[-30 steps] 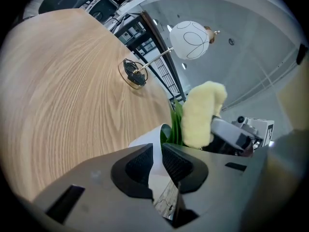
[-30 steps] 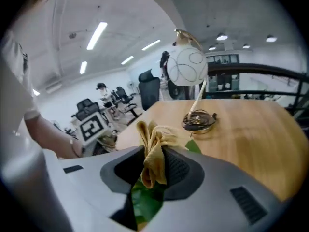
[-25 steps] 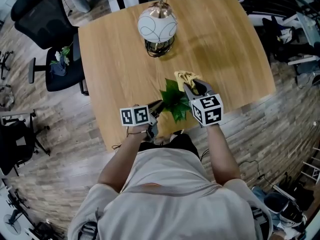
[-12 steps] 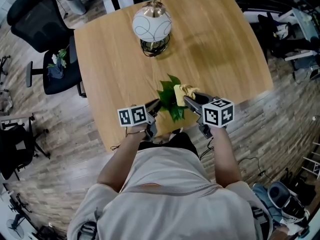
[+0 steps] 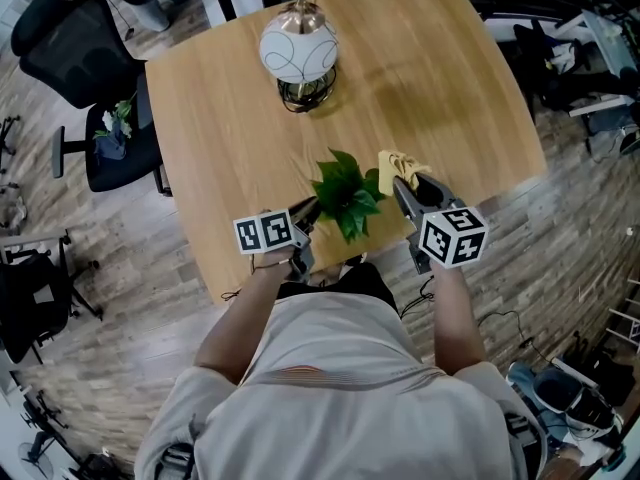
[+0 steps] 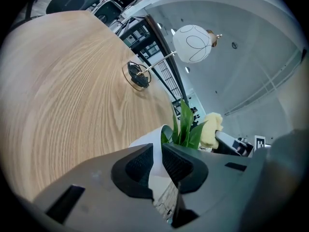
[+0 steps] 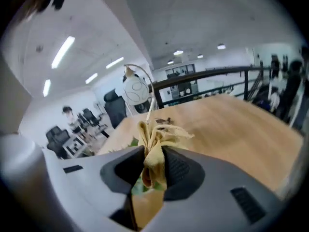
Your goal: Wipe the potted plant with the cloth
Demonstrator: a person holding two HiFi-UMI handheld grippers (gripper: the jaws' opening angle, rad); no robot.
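The potted plant has broad green leaves and a white pot, and it stands near the front edge of the wooden table. My left gripper comes in from the plant's left. In the left gripper view its pads are shut on the pot's rim, with the leaves just beyond. My right gripper is to the right of the plant, shut on a bunched yellow cloth. In the right gripper view the cloth sticks out past the jaws. The cloth is apart from the leaves.
A globe lamp on a wire base stands at the table's far side. A black office chair is off the table's left. Dark furniture and clutter crowd the floor to the right. The person's torso is against the table's front edge.
My right gripper has swung right with the cloth, off the leaves to the plant's right side. My left gripper has stayed on the pot.
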